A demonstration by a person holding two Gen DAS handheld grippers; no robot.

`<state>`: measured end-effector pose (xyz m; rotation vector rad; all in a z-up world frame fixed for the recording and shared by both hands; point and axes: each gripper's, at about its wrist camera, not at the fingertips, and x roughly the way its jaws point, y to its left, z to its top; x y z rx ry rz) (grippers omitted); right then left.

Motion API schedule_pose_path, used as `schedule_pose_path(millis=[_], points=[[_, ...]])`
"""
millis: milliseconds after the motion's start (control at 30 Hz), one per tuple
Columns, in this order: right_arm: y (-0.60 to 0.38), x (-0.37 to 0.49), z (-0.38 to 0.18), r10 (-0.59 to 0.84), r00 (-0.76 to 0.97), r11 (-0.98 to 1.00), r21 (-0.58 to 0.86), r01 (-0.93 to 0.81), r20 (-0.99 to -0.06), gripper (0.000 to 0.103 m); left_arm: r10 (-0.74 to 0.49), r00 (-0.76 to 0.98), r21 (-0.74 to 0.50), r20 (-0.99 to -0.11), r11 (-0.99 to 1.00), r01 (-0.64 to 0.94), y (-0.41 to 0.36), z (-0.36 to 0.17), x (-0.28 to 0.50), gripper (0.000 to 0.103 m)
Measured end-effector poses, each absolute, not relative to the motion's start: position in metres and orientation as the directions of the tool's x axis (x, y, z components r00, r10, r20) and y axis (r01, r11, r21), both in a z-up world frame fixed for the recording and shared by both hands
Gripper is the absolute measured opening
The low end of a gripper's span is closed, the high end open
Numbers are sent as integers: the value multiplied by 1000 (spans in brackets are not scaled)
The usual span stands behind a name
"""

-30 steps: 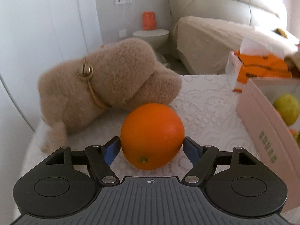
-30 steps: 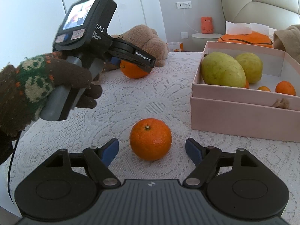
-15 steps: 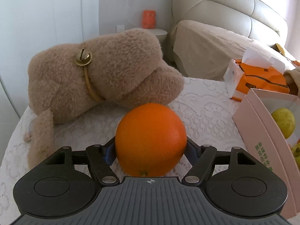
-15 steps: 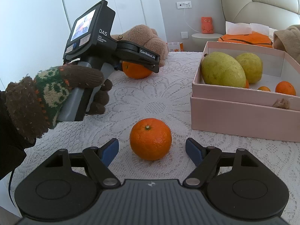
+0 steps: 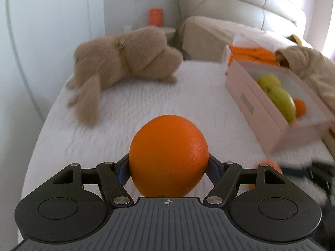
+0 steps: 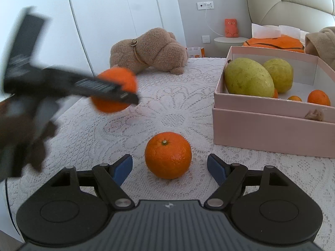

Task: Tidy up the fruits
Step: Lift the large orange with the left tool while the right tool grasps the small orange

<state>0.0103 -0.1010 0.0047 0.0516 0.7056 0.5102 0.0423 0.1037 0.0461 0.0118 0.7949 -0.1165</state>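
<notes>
My left gripper (image 5: 168,167) is shut on a large orange (image 5: 168,154) and holds it in the air above the table; it shows blurred in the right wrist view (image 6: 114,90). My right gripper (image 6: 169,167) is open, its blue pads on either side of a smaller orange (image 6: 168,154) that rests on the lace tablecloth, not touching it. A pink box (image 6: 272,123) at the right holds two yellow-green fruits (image 6: 249,77) and several small oranges (image 6: 318,97). The box also shows in the left wrist view (image 5: 261,113).
A brown plush dog (image 6: 150,50) lies at the table's far side, also in the left wrist view (image 5: 125,62). An orange tissue box (image 5: 251,55) and a beige cloth (image 5: 309,67) sit behind the pink box. The lace tablecloth (image 6: 178,96) covers the table.
My left gripper closed on the large orange, lifted it off the table and pulled back from the plush dog, moving fast. My right gripper stayed open around the small orange.
</notes>
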Motion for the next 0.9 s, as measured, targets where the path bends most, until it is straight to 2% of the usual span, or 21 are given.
schedule_pose_path(millis=[200,333,567,700,767,900], points=[[-100,11,4,465,643,877,212,-432,-609,80,-122,659,-72,-742,992,102,117,30,-5,76],[-97,11,3,463,639,875,199,-442,-615,83,-154,692,-109,-706,988,109,123,25,-11,76],[-90,13,2,480,592,855,195,-480,-647,99,-195,716,-162,-670,980,115,130,18,-6,76],[-87,6,2,462,588,855,156,-495,-665,100,-183,732,-137,-656,983,122,124,15,-10,76],[-93,2,3,456,599,864,167,-475,-658,97,-172,744,-123,-646,985,121,122,14,-13,76],[-108,-7,6,367,658,913,121,-388,-658,93,-199,760,-175,-619,978,113,129,10,-15,76]])
